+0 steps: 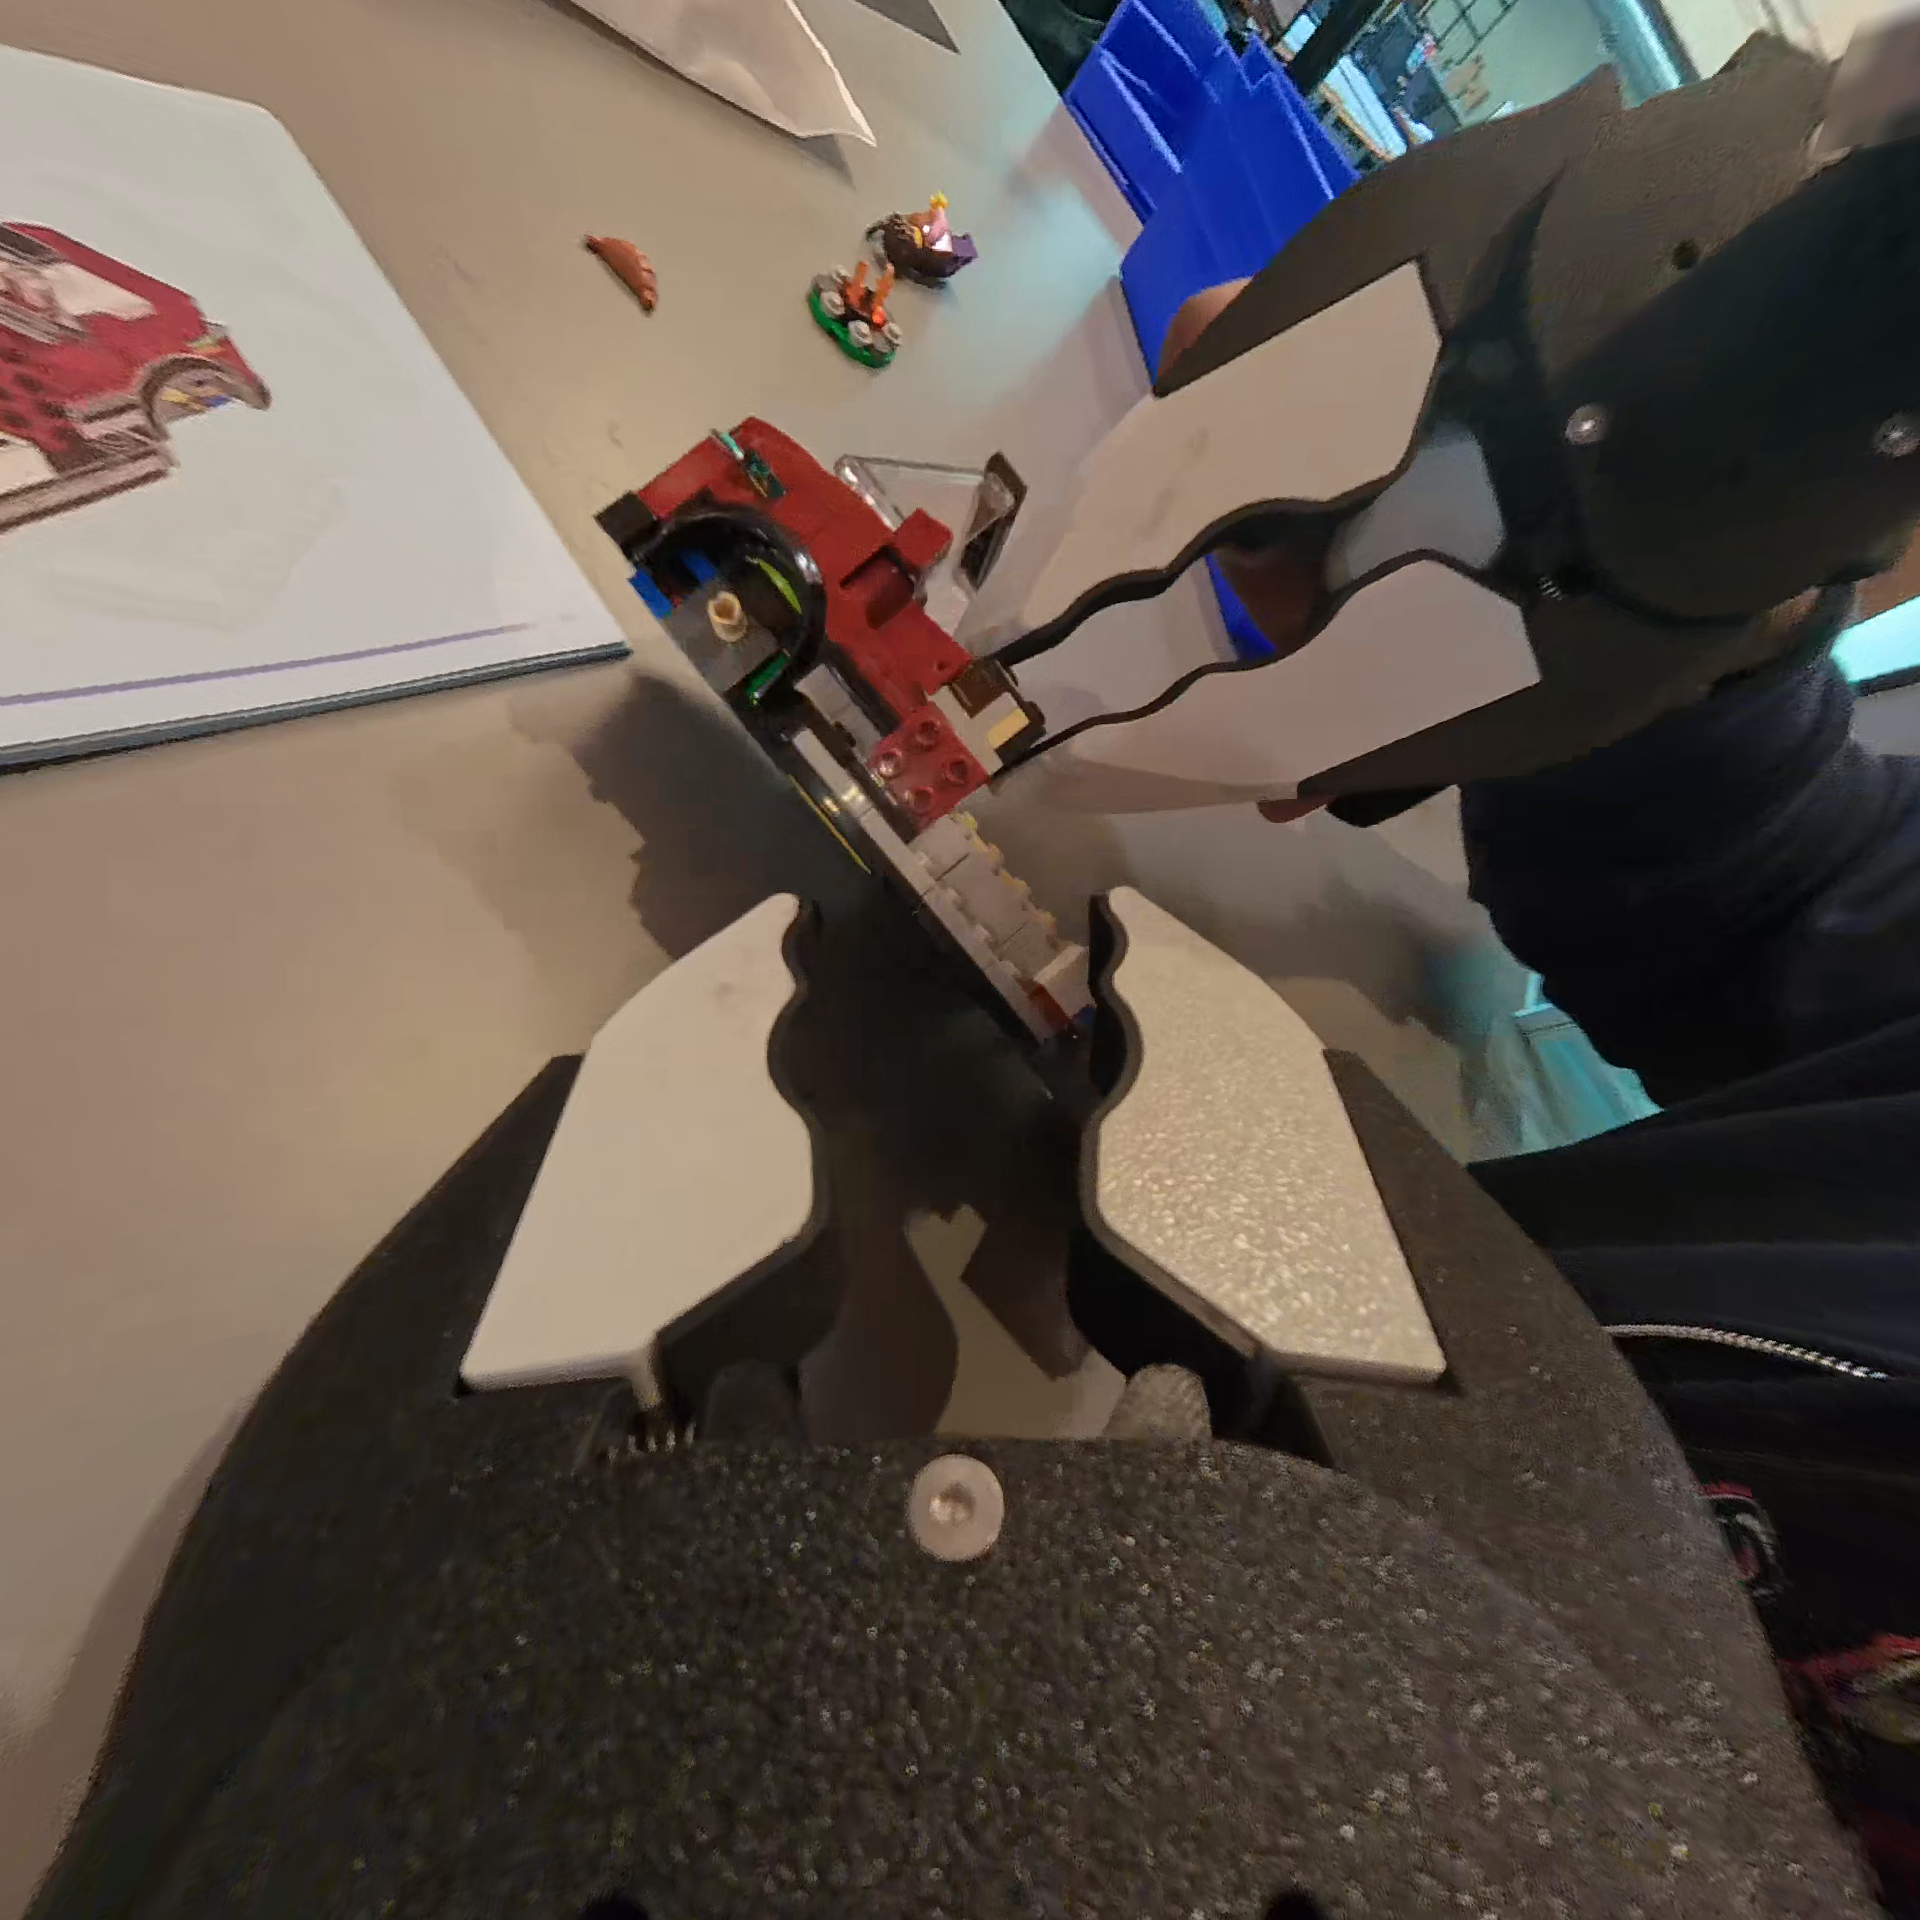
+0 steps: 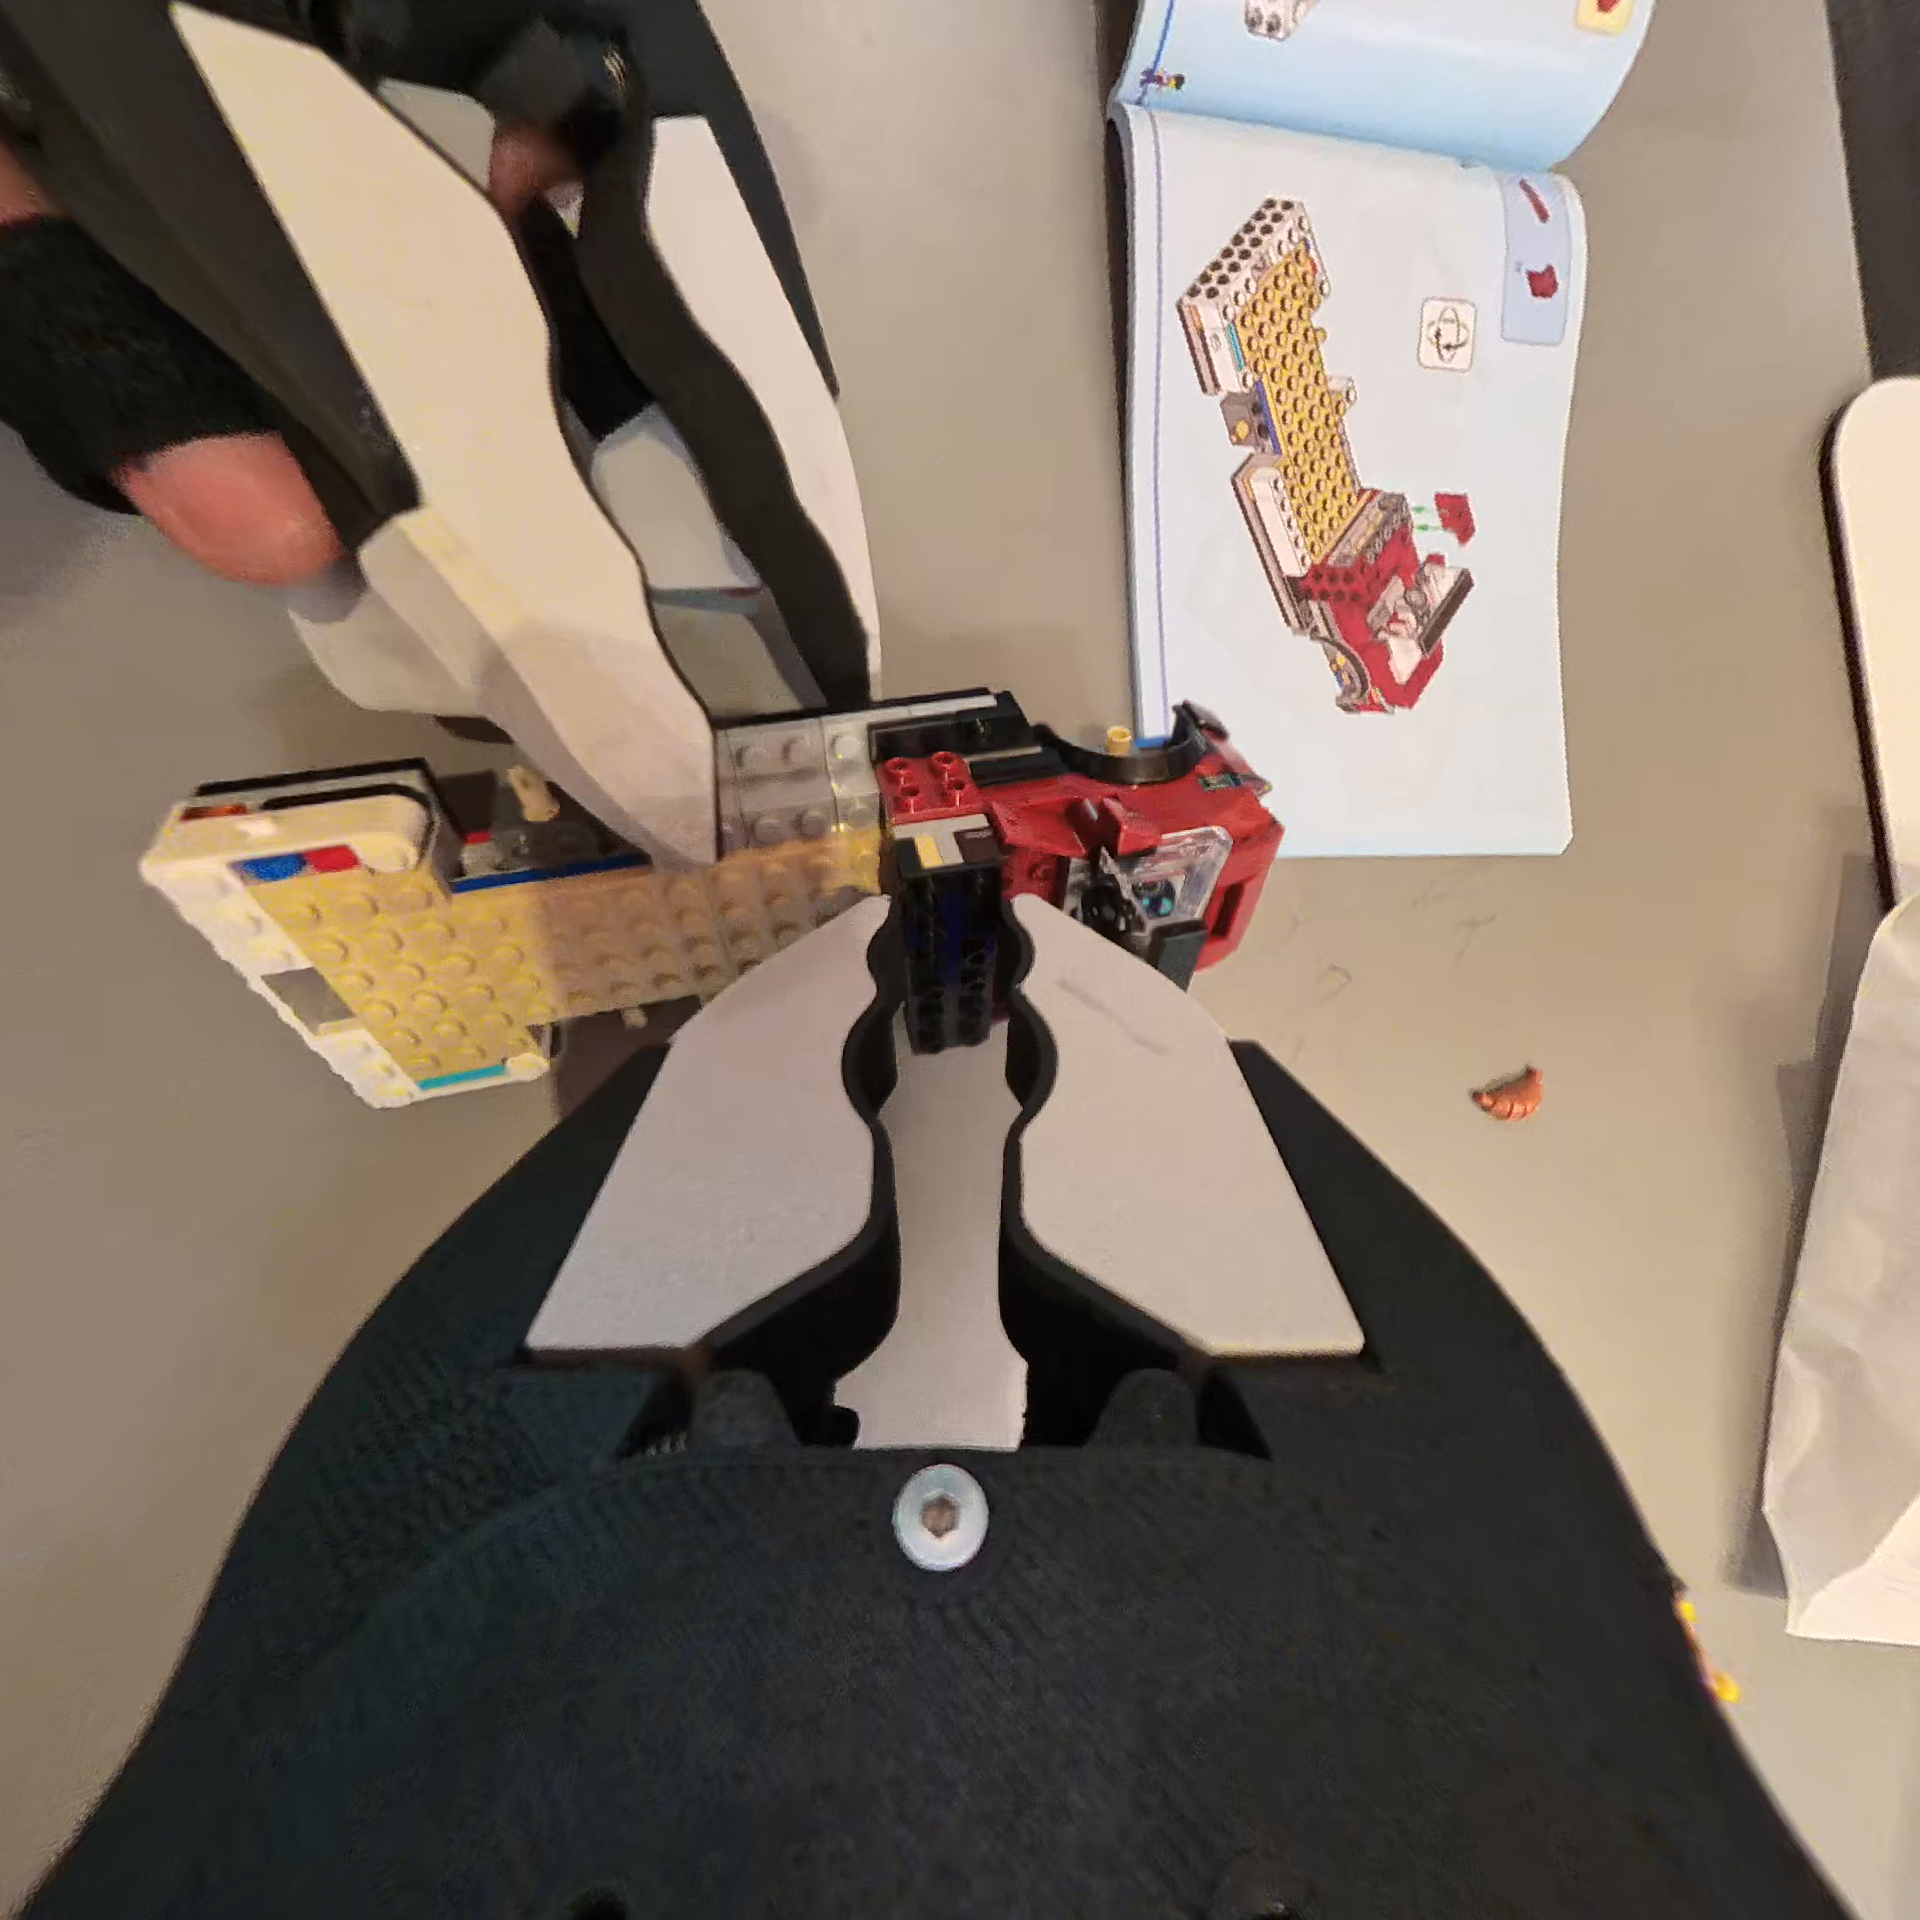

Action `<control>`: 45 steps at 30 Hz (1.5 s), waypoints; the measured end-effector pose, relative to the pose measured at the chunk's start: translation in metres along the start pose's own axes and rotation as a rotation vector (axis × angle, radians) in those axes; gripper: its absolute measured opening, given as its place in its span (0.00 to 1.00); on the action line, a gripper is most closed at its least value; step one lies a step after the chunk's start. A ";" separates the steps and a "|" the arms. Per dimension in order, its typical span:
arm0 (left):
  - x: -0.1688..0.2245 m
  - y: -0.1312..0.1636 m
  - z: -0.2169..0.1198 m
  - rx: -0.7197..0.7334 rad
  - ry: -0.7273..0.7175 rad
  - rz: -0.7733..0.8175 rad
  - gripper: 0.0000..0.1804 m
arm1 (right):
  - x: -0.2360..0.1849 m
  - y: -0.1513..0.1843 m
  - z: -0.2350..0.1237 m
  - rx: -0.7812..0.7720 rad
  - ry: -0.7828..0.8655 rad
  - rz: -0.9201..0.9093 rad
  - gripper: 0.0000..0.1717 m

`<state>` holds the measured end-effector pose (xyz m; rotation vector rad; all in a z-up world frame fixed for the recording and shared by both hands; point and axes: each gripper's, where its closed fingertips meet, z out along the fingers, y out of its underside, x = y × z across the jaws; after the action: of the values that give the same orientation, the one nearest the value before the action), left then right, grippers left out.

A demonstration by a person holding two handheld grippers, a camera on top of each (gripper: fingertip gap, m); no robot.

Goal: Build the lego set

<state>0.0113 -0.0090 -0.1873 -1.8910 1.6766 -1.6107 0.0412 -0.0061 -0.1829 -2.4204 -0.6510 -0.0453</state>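
Looking at the brick-built truck (image 2: 727, 873): red cab and long yellow studded bed are together, but the wheel arch is bare, so plenty's left. It's tipped on edge over the grey surface (image 1: 312, 987). Right gripper (image 2: 951, 935) has its fingers clamped on a black brick stack at the cab. Left gripper (image 1: 945, 945) fingers straddle the tail end; can't tell if they press. Instruction booklet (image 2: 1351, 520) lies open at the far right.

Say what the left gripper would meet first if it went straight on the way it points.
Probably the toy brick vehicle itself: the left gripper already has the vehicle's grey studded rear between its fingers, and the red cab lies further along the same line. Depth is hard to judge.
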 end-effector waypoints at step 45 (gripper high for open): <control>-0.056 -0.062 -0.032 0.124 -0.133 0.509 0.25 | 0.034 0.070 -0.004 0.230 0.174 0.473 0.04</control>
<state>0.0373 0.0735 -0.1647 -1.3326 1.7651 -1.3171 0.1039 -0.0415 -0.2126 -2.2541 0.0043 0.0140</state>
